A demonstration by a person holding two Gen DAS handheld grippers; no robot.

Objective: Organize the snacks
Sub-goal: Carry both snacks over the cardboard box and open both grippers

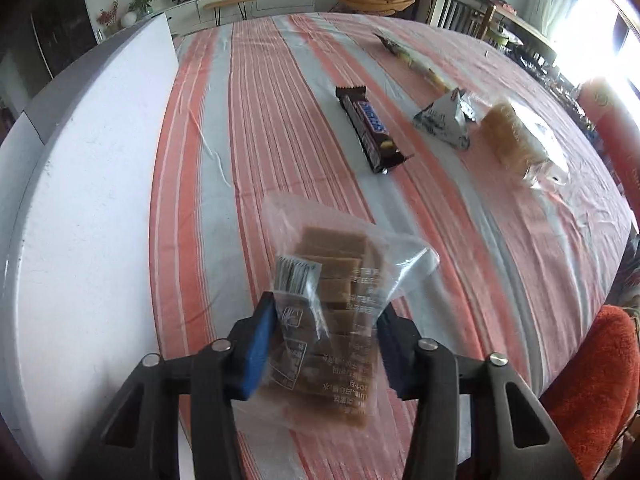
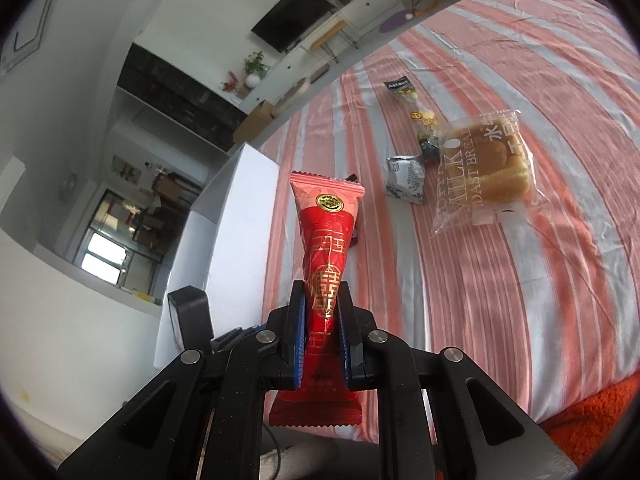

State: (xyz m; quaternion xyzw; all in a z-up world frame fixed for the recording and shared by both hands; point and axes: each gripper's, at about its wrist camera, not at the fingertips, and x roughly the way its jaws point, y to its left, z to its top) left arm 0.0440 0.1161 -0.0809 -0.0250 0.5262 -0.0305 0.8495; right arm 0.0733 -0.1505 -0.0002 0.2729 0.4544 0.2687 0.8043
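The left hand-held gripper (image 1: 326, 340) has its blue pads pinching a clear bag of brown wafers (image 1: 336, 312), whose long axis runs straight out along the fingers, just above the striped tabletop (image 1: 260, 120). The white box (image 1: 88, 200) lies close to the bag's left — likely where the snacks go, so this hand looks nearer to it. The right hand-held gripper (image 2: 322, 340) is pressed tight on a red packet (image 2: 326, 248) standing upright, with the box (image 2: 240, 216) to its left. Beyond the bag, away from the box, lie the Snickers bar (image 1: 370, 130), a small white pack (image 1: 442, 120) and wrapped bread (image 1: 516, 140) — still unsorted.
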